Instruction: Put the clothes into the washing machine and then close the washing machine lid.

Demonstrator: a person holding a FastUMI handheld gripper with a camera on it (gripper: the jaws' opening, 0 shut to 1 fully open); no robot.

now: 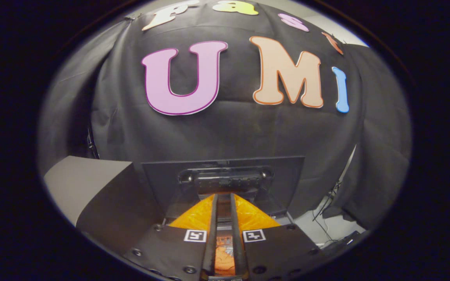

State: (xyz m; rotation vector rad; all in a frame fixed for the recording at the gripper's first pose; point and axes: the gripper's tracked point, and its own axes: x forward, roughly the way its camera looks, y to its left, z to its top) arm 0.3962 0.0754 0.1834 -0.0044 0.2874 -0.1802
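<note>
**Tongs nearly closed, orange cloth in the narrow gap, machine lid raised ahead**

The tongs (225,203) point forward with their two fingers (213,234) running almost parallel, only a slim slot left between them. Orange cloth (225,257) shows inside that slot near the finger roots, and more of it (197,218) spreads out in a wedge to both sides under and beyond the fingers. The fingers look clenched on the cloth, though whether both press it cannot be told for sure.

Just beyond the fingertips stands the washing machine (229,181), its dark control strip with a row of small buttons facing the tongs. Behind that strip the lid (162,183) stands upright as a flat dark panel, its top edge running level across the view. The cloth lies in front of the control strip, at the machine's opening.

Left of the machine a pale tabletop (80,183) slants away, its near edge meeting a dark panel. Right of the machine the floor (326,226) shows pale, with loose cables (324,208) trailing across it. The black booth wall (229,132) closes off the back, hanging in folds on both sides.
</note>
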